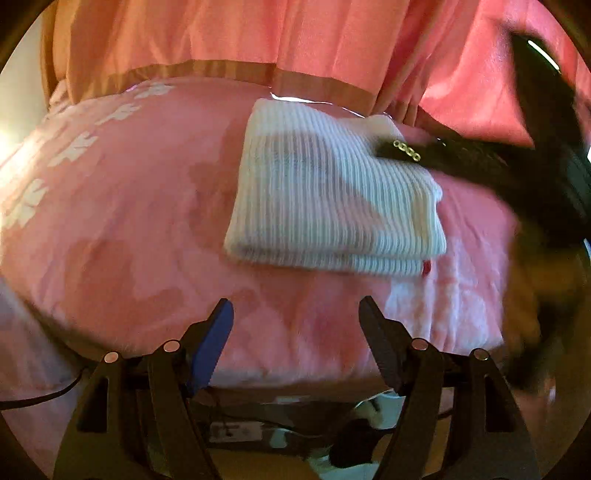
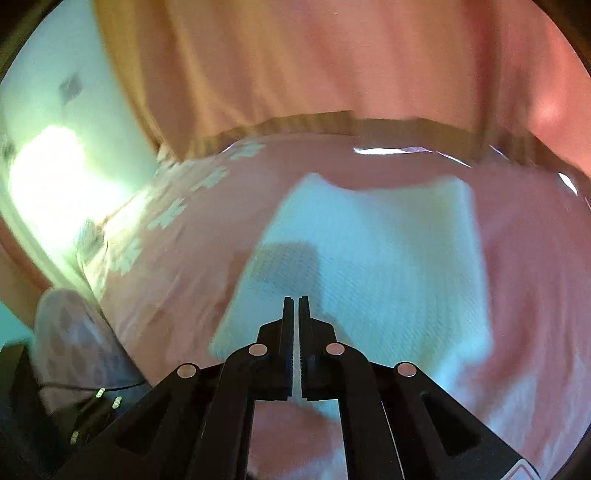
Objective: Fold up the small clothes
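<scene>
Left gripper: jaws wide apart, nothing between them, 1 blue pad on the left finger; poised above the near edge of the pink floral bedspread. Right gripper: fingers pressed together, nothing visibly clamped, over the near part of the garment; seen from the left wrist view as a black, blurred shape entering at the right, tips above the garment's far right corner.

Surface: bedspread with white flower print along the left. Pink curtain with a tan hem band hanging behind. Pale wall at the left, brightly lit.

White ribbed garment: folded flat into a rectangle with stacked layers at its near edge, lying on the bedspread ahead of the left gripper, slightly right of centre, well apart from its fingers.
</scene>
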Demonstrator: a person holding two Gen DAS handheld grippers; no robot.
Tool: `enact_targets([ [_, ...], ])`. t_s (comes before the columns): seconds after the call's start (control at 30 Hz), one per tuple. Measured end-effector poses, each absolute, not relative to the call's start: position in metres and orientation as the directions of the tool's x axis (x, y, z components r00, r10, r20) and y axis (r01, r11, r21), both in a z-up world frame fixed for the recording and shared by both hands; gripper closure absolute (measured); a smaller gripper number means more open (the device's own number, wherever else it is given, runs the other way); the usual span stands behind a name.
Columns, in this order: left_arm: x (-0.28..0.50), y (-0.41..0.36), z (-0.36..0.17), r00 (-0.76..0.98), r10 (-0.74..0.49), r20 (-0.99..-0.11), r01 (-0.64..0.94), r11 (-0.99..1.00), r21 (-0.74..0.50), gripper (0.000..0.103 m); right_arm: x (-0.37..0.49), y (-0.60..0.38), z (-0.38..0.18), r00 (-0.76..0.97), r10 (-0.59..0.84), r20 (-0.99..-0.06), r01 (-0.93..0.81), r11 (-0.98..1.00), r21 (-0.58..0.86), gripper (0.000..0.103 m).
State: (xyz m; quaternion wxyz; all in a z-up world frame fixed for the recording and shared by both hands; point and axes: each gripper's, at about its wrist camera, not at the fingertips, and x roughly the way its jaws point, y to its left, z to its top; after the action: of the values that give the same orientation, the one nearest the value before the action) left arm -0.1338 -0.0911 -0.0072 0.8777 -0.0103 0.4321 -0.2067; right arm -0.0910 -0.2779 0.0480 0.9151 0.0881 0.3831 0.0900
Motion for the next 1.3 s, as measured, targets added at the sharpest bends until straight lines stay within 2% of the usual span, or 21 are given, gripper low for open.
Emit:
enact_targets([
  [0.17,-0.124,-0.067,0.004,0.617,-0.295,-0.729,0.259,0.952,-0.165,0.035,-0.023,-0.245,-0.02,0.546,0.237,-0.804,-0.141,0.972,0.19,0.103],
  [0.23,-0.112,-0.059,0.01,0.642,-0.274,-0.716,0.231,0.96,-0.16,0.034,-0.03,-0.249,-0.021,0.564,0.262,-0.783,-0.143,0.965,0.219,0.103],
  [0.33,-0.088,-0.05,0.019,0.681,-0.242,-0.691,0.196,0.97,-0.146,0.032,-0.06,-0.262,0.011,0.614,0.27,-0.742,-0.13,0.961,0.243,0.103],
  [0.4,-0.072,-0.051,0.023,0.703,-0.228,-0.674,0.194,0.973,-0.127,0.032,-0.097,-0.278,0.033,0.671,0.21,-0.711,-0.096,0.976,0.198,0.103],
  [0.43,-0.064,-0.054,0.024,0.711,-0.22,-0.668,0.197,0.974,-0.111,0.032,-0.114,-0.288,0.038,0.692,0.165,-0.703,-0.052,0.982,0.179,0.097],
  [0.47,-0.057,-0.057,0.024,0.714,-0.222,-0.664,0.203,0.973,-0.107,0.031,-0.122,-0.297,0.038,0.7,0.133,-0.702,-0.009,0.984,0.177,0.096],
  [0.5,-0.051,-0.062,0.022,0.714,-0.227,-0.662,0.215,0.971,-0.102,0.031,-0.132,-0.309,0.031,0.699,0.1,-0.708,0.047,0.982,0.185,0.096],
  [0.57,-0.042,-0.077,0.016,0.71,-0.233,-0.665,0.246,0.966,-0.076,0.031,-0.133,-0.334,-0.008,0.601,0.047,-0.798,0.198,0.958,0.206,0.097],
  [0.6,-0.038,-0.087,0.01,0.701,-0.234,-0.674,0.262,0.963,-0.062,0.031,-0.131,-0.341,-0.031,0.528,0.035,-0.848,0.25,0.949,0.194,0.103],
  [0.67,-0.033,-0.098,0.003,0.685,-0.24,-0.688,0.279,0.959,-0.058,0.031,-0.139,-0.345,-0.029,0.553,0.064,-0.831,0.263,0.933,0.247,0.103],
  [0.77,-0.03,-0.112,-0.006,0.679,-0.226,-0.699,0.3,0.954,-0.017,0.031,-0.16,-0.338,-0.001,0.651,0.023,-0.758,0.236,0.944,0.231,0.103],
  [0.87,-0.026,-0.118,-0.011,0.679,-0.208,-0.704,0.301,0.954,0.009,0.031,-0.153,-0.338,-0.045,0.546,0.044,-0.837,0.264,0.939,0.222,0.103],
  [1.0,-0.017,-0.122,-0.015,0.651,-0.196,-0.733,0.296,0.955,0.007,0.031,-0.161,-0.335,-0.025,0.592,0.033,-0.805,0.24,0.947,0.215,0.103],
  [1.1,-0.01,-0.124,-0.015,0.63,-0.202,-0.75,0.309,0.951,0.002,0.027,-0.167,-0.339,-0.005,0.651,0.047,-0.757,0.23,0.939,0.257,0.092],
  [1.17,-0.002,-0.127,-0.014,0.614,-0.21,-0.761,0.323,0.946,-0.001,0.026,-0.161,-0.347,0.004,0.67,0.021,-0.742,0.244,0.938,0.247,0.071],
  [1.2,0.002,-0.128,-0.014,0.607,-0.215,-0.765,0.326,0.945,-0.007,0.026,-0.154,-0.351,0.007,0.675,0.004,-0.738,0.253,0.938,0.237,0.054],
  [1.23,0.007,-0.13,-0.012,0.6,-0.222,-0.768,0.329,0.944,-0.016,0.025,-0.148,-0.355,0.009,0.677,-0.021,-0.736,0.265,0.939,0.218,0.048],
  [1.3,0.016,-0.133,-0.01,0.59,-0.244,-0.769,0.341,0.939,-0.037,0.022,-0.136,-0.363,0.007,0.675,-0.022,-0.737,0.261,0.942,0.211,0.045],
])
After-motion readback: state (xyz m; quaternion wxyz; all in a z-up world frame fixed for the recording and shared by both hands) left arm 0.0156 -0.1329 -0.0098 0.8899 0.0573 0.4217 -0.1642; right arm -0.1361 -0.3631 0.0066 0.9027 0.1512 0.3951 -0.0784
